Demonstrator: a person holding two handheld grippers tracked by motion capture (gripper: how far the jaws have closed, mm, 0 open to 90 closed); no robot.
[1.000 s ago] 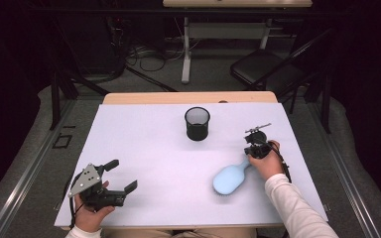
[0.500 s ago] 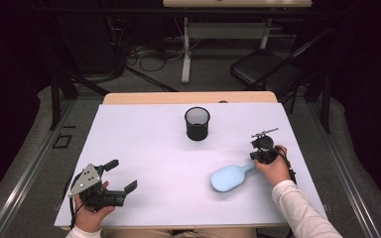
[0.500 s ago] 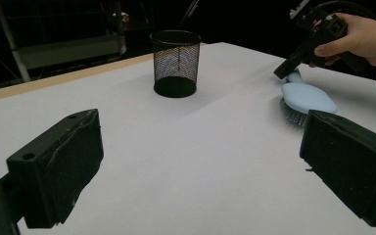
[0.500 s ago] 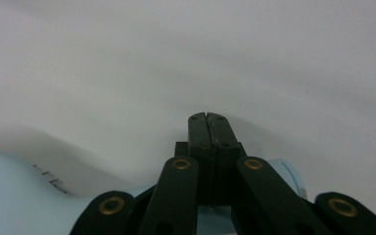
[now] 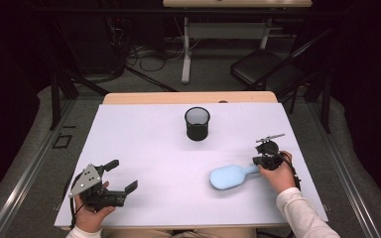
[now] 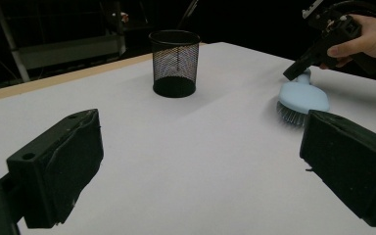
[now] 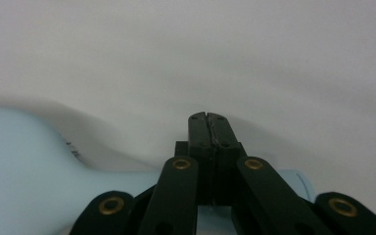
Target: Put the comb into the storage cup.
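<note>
A light blue hairbrush point(image 5: 228, 177) lies bristles down on the white table point(image 5: 144, 148), right of centre, with its handle pointing right. My right gripper point(image 5: 256, 161) points down at the handle's end. Its jaws are pressed together, tip to tip, right over the handle point(image 7: 24, 156), and nothing shows between the tips point(image 7: 208, 117). The left gripper view shows that gripper point(image 6: 292, 74) touching the brush point(image 6: 303, 95) at the handle. My left gripper point(image 5: 122, 175) rests at the near left corner, jaws wide open and empty point(image 6: 200, 166).
A black mesh cup point(image 5: 197, 124) stands upright at the table's middle back; it is also in the left gripper view point(image 6: 175, 63). Beyond the far edge are a black chair point(image 5: 268, 72) and cables on the floor.
My right hand and gripper have shifted a little to the right, and the brush has slid slightly that way with them. The left gripper has not moved.
</note>
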